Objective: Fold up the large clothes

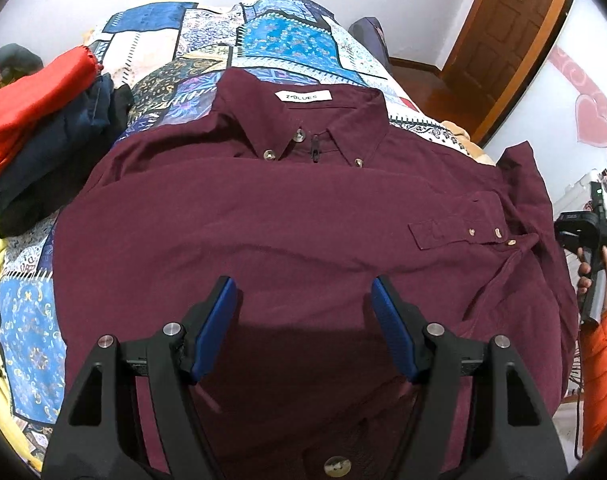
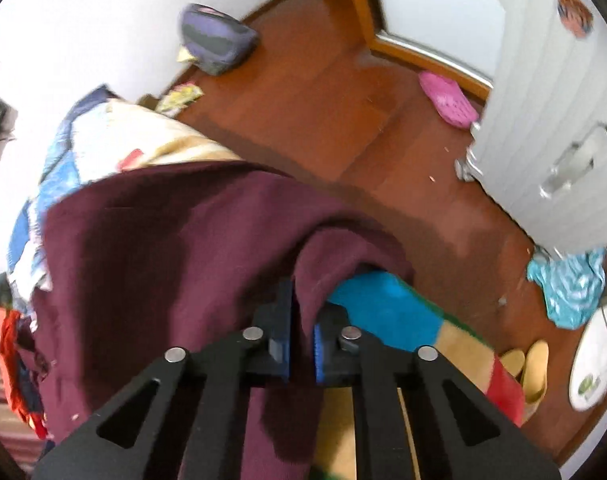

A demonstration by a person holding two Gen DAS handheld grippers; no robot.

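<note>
A maroon button-down shirt (image 1: 263,208) lies on a patchwork bedspread (image 1: 207,40), collar at the far end, one sleeve cuff (image 1: 463,232) folded across its right side. My left gripper (image 1: 303,292) is open and empty, hovering just above the shirt's lower middle. My right gripper (image 2: 302,320) is shut on a fold of the maroon shirt (image 2: 183,232) at the bed's right edge; it shows at the far right in the left wrist view (image 1: 587,236).
A pile of folded red and navy clothes (image 1: 43,128) sits on the bed at the left. Right of the bed are a wooden floor (image 2: 323,112), a white cabinet (image 2: 563,128), a pink slipper (image 2: 447,98) and a colourful mat (image 2: 403,320).
</note>
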